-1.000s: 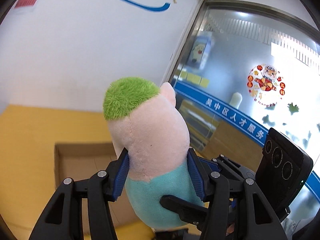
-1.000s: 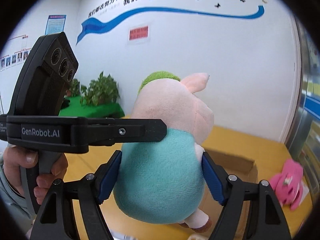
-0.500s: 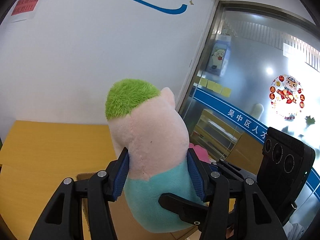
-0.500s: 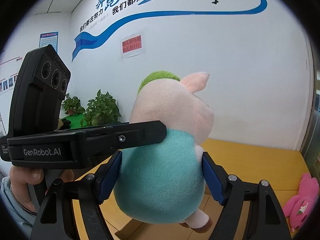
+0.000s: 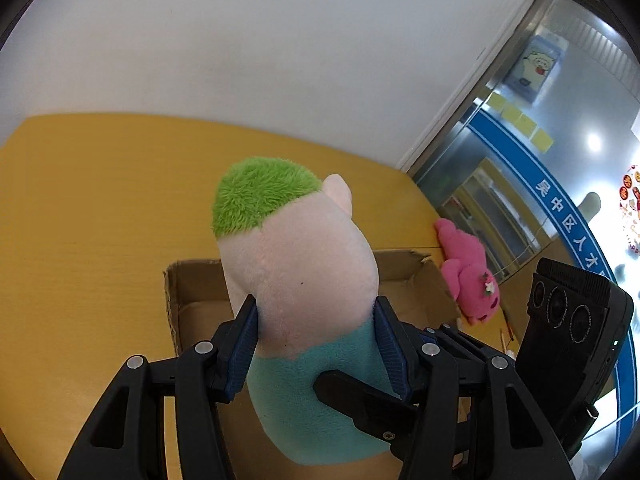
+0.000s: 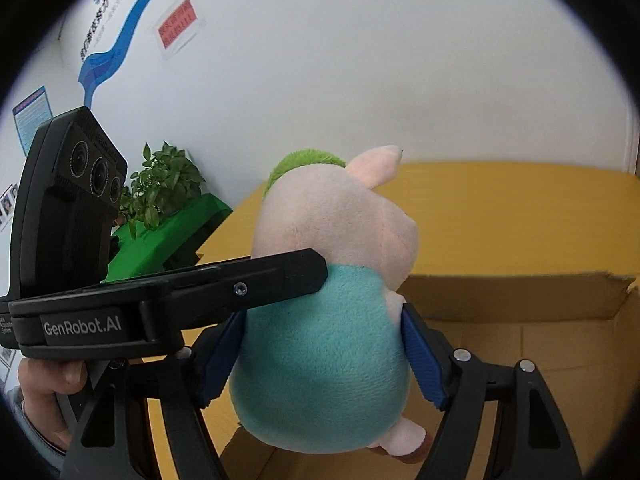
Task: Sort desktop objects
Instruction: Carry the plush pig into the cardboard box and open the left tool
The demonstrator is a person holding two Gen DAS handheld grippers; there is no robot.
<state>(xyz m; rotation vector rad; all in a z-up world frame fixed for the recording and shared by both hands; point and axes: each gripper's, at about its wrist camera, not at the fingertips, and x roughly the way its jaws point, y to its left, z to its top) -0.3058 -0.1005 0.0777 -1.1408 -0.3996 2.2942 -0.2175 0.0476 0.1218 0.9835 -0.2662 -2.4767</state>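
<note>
You have the plush pig [image 5: 304, 280] clamped by both the left gripper [image 5: 316, 344] and the right gripper [image 6: 324, 360], whose jaws are closing on its body. It hangs above the cardboard box [image 5: 192, 292], not yet deposited. The pink plush [image 5: 468, 276] beside the box remains unsorted.

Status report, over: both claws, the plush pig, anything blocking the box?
Left claw clamped on plush pig. Right claw closing on its teal belly. Cardboard box below, open. Nothing blocking.

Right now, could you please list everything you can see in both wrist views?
plush pig: one, pink with green hair and teal shirt, held above the box.
cardboard box: one, brown, open, on the table.
pink plush toy: one, beside the box.
table: one, yellow.
potted plant: one, green, by the wall.
left claw: black, blue pads, gripping the pig.
right claw: black, blue pads, closing on the pig.
hand: one, holding the left claw's handle.
</note>
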